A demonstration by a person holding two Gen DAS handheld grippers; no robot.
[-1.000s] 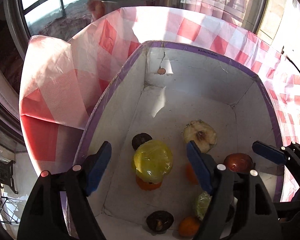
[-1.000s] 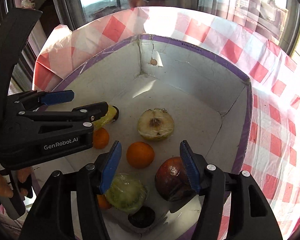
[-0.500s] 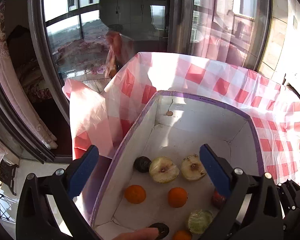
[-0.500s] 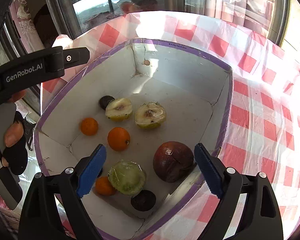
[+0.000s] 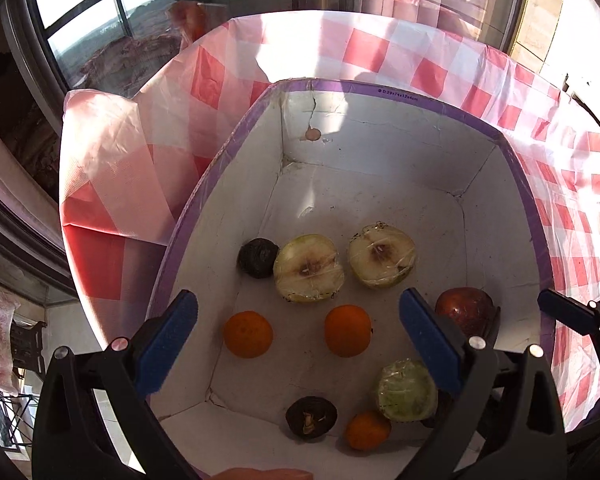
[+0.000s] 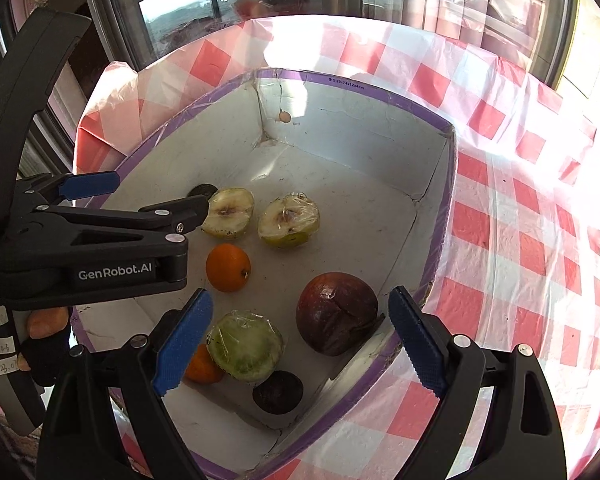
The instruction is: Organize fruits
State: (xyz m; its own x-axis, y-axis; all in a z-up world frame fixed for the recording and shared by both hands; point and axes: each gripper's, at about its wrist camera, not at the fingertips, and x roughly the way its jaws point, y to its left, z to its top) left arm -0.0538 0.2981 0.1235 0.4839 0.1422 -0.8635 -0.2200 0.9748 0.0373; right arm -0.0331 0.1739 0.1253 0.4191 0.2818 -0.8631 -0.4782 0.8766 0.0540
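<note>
A white box with a purple rim (image 5: 380,89) (image 6: 340,80) holds the fruit. Two wrapped apple halves (image 5: 309,268) (image 5: 382,256) lie cut side up beside a dark fruit (image 5: 257,257). Three oranges (image 5: 248,334) (image 5: 347,336) (image 5: 367,430), a green wrapped half (image 5: 406,396) (image 6: 245,346), a dark red apple (image 5: 464,310) (image 6: 336,312) and another dark fruit (image 5: 310,416) (image 6: 278,392) lie nearer. My left gripper (image 5: 298,344) is open and empty above the box. My right gripper (image 6: 300,340) is open and empty above the box's near right corner.
The box sits on a red and white checked tablecloth (image 5: 380,52) (image 6: 520,220). Windows (image 5: 100,8) stand behind the table. The left gripper's body (image 6: 92,240) crosses the left side of the right wrist view. The table edge drops off at the left.
The left gripper let go of the wrapped apple half, which now lies in the box beside the other half. Both grippers rose and opened wide, then the left came lower again.
</note>
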